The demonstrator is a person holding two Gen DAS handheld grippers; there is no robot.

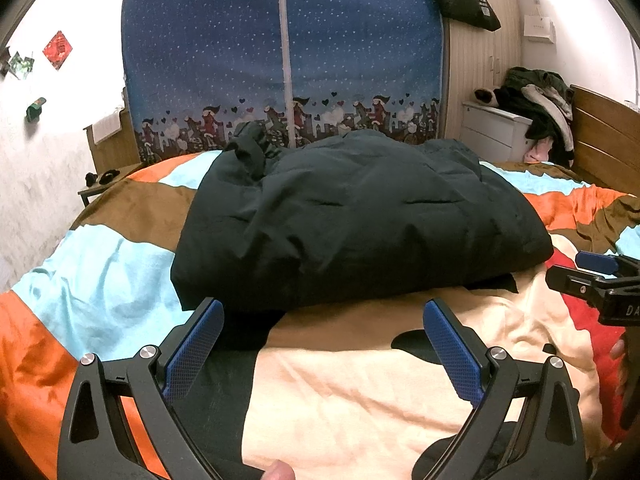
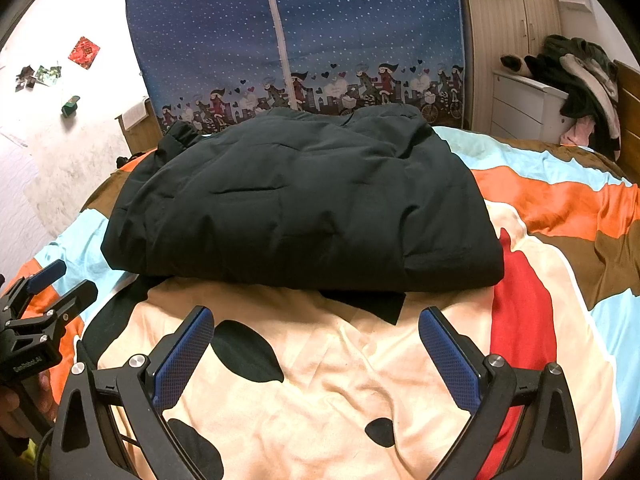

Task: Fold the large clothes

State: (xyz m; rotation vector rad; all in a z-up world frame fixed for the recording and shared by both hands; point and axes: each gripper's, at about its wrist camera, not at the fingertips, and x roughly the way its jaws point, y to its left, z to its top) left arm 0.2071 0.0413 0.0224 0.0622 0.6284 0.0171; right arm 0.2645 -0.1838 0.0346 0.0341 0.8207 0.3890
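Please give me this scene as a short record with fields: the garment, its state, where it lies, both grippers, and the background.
garment: dark padded jacket
state: folded into a thick bundle, a little wrinkled
surface: bed with colourful striped quilt
left gripper: jaws open, empty, just short of the jacket's near edge
right gripper: jaws open, empty, over the cream part of the quilt
background: blue fabric wardrobe, white drawer unit with a pile of clothes

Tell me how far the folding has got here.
Done, it seems: the black jacket lies as a compact folded bundle on the bedspread. In hand: nothing; the left gripper and right gripper are open, short of it. Left: perhaps tidying.
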